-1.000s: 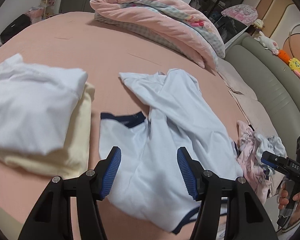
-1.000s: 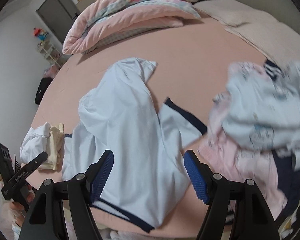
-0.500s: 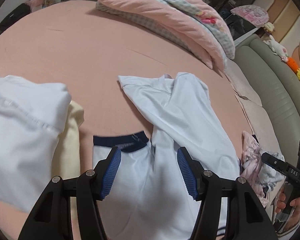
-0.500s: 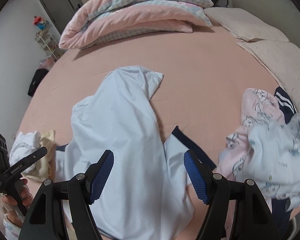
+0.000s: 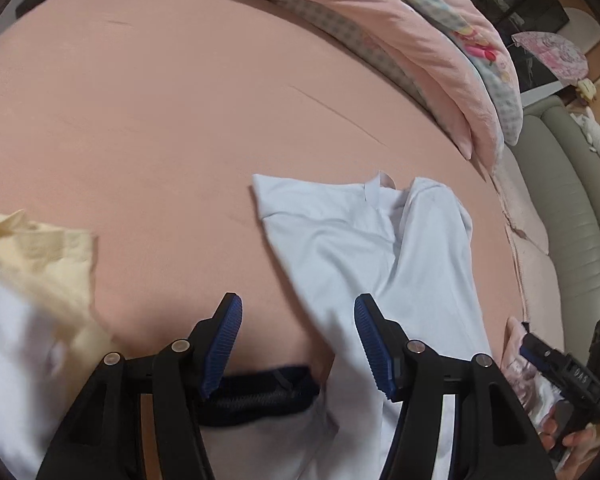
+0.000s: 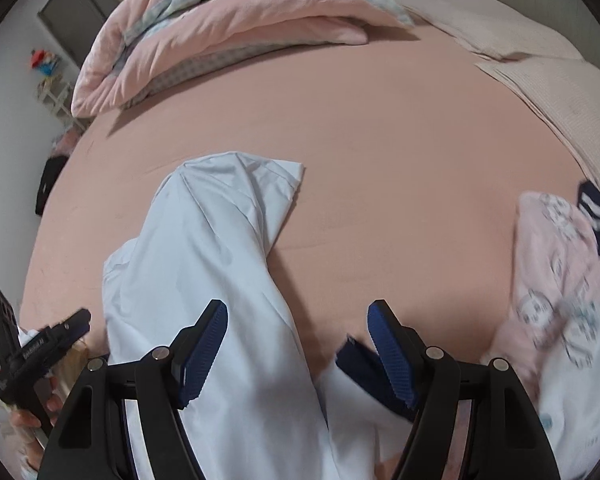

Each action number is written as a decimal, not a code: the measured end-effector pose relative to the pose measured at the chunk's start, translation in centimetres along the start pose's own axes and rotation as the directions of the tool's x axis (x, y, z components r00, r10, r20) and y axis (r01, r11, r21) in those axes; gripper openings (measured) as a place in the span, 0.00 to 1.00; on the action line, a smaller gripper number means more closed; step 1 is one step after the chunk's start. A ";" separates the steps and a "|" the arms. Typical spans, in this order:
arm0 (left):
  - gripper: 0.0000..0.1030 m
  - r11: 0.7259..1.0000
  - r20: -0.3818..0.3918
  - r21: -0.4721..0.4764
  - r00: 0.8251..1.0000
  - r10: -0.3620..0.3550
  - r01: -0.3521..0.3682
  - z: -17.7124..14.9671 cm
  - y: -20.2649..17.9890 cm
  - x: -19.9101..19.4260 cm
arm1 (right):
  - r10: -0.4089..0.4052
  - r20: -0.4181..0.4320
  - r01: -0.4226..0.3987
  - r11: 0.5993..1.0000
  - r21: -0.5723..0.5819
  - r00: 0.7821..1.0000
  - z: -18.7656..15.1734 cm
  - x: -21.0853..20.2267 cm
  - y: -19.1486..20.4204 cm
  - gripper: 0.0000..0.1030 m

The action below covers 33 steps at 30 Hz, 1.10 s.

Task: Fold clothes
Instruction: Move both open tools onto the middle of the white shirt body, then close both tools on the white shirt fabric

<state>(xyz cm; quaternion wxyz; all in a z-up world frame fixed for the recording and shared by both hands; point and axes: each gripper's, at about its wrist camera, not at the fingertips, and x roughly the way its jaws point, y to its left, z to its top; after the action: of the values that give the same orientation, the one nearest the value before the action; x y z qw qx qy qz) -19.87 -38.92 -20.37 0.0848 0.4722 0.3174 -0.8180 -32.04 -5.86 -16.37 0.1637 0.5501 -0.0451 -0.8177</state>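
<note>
Left wrist view: left gripper (image 5: 298,344) fingers spread, nothing between them, low over the pink bed (image 5: 160,120). White garment (image 5: 360,240) with navy trim (image 5: 260,394) lies crumpled on the bed, just ahead and to the right of the fingers. Yellow and white folded pile (image 5: 24,280) at left, blurred. Right wrist view: right gripper (image 6: 298,346) fingers also spread, empty, over the same white garment (image 6: 204,264). Pink printed clothes heap (image 6: 556,300) at right. Pink quilt (image 6: 228,36) at the far end.
</note>
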 end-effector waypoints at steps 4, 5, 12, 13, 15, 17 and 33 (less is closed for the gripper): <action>0.54 0.999 -0.024 -0.037 1.000 0.018 -0.019 0.7 0.4 1.5 | -0.024 -0.014 0.023 0.998 -0.053 1.000 1.2 1.8 1.7 0.70; 0.54 0.998 -0.025 -0.053 1.000 0.016 -0.017 0.8 0.6 1.6 | -0.028 -0.018 0.027 0.998 -0.065 0.999 1.5 2.3 2.1 0.70; 0.54 0.992 -0.020 -0.122 1.000 0.019 -0.021 0.9 1.3 2.5 | -0.009 -0.036 0.004 0.991 -0.132 0.999 3.3 5.1 5.0 0.70; 0.54 0.992 -0.017 -0.124 1.000 0.022 -0.024 1.0 1.3 2.5 | -0.012 -0.038 0.006 0.990 -0.144 0.999 3.4 5.5 5.4 0.70; 0.54 0.991 -0.010 -0.127 1.000 0.029 -0.030 1.0 1.2 2.6 | -0.017 -0.043 0.010 0.986 -0.166 0.999 3.6 6.1 6.1 0.70; 0.54 0.991 -0.004 -0.131 0.999 0.036 -0.037 1.1 1.1 2.7 | -0.023 -0.047 0.013 0.982 -0.188 0.999 3.9 6.8 6.9 0.70; 0.54 0.988 -0.014 -0.156 1.000 0.017 -0.019 2.4 0.2 4.5 | -0.077 -0.075 0.048 0.942 -0.333 0.994 4.4 11.2 11.2 0.59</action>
<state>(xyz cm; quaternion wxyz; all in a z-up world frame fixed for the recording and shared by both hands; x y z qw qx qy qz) -23.97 -39.82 -23.33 0.1268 0.4720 0.3766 -0.7869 -37.43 -20.41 -21.68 0.2294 0.5509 0.1175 -0.7938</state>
